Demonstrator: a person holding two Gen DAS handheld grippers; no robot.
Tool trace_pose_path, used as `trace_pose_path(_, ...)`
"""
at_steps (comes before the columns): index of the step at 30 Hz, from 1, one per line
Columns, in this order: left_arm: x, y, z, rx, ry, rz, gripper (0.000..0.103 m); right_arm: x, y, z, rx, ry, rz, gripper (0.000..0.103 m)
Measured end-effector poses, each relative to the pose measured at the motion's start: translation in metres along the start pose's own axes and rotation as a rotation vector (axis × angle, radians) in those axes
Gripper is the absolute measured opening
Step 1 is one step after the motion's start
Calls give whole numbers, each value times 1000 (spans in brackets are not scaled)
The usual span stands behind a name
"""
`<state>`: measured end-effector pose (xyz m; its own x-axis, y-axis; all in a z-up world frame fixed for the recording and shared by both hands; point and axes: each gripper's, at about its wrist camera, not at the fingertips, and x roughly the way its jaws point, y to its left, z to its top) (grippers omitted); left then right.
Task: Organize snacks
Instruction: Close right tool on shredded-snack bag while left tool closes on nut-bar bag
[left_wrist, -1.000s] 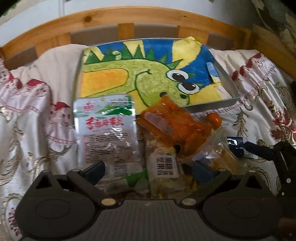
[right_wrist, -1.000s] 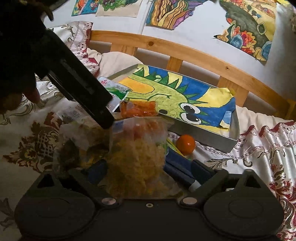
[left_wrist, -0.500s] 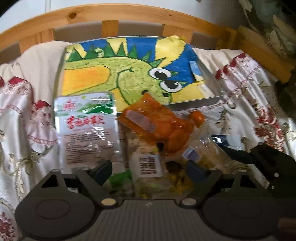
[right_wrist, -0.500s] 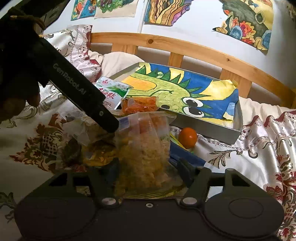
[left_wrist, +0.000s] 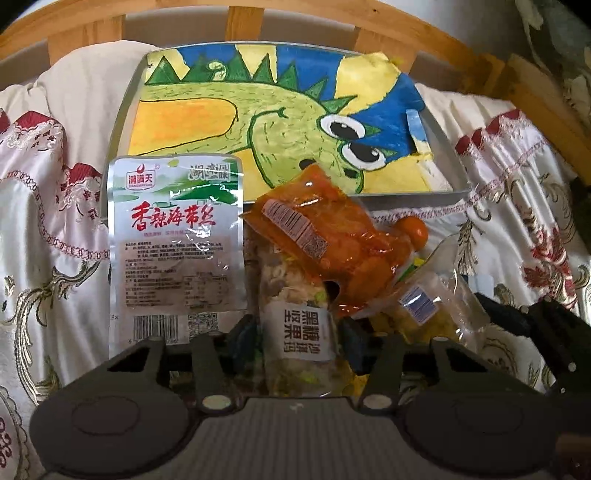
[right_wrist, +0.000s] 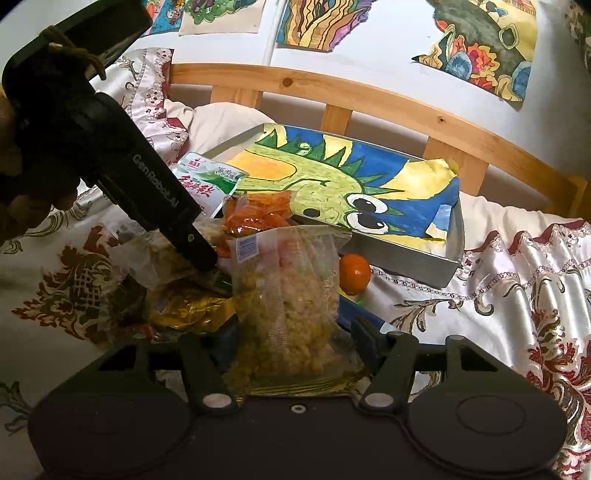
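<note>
Several snack packets lie heaped on the bedspread in front of a metal tray (left_wrist: 441, 151) lined with a dinosaur drawing (left_wrist: 258, 122). My left gripper (left_wrist: 297, 338) is closing. Its pads sit against both sides of a clear snack-bar packet (left_wrist: 291, 284) with a white label. My right gripper (right_wrist: 295, 332) is shut on a clear bag of yellow puffed snacks (right_wrist: 288, 288), which stands upright between its pads. A white seaweed packet (left_wrist: 173, 240) and an orange packet (left_wrist: 332, 236) lie just beyond. In the right wrist view the left gripper (right_wrist: 147, 184) slants down into the heap.
A mandarin (right_wrist: 354, 273) rests against the tray's front wall (right_wrist: 399, 254). A gold wrapper (right_wrist: 188, 306) lies left of the bag. A wooden bed rail (right_wrist: 369, 99) runs behind the tray, with drawings on the wall above. A hand (right_wrist: 22, 206) grips the left tool.
The left jaws have come in from wide apart onto the labelled packet. The right jaws have narrowed onto the bag of yellow snacks. Both hands have hardly moved.
</note>
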<state>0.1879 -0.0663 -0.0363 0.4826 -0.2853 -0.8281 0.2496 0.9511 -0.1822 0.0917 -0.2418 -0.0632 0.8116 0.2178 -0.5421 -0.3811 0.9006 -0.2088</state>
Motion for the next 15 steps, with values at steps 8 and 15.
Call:
trace_pose_path(8, 5, -10, 5, 8, 33, 46, 46, -1, 1, -1, -12, -9, -8, 65)
trace_pose_path(15, -16, -10, -6, -59, 57, 12, 39, -7, 3, 1, -28, -23, -27, 64)
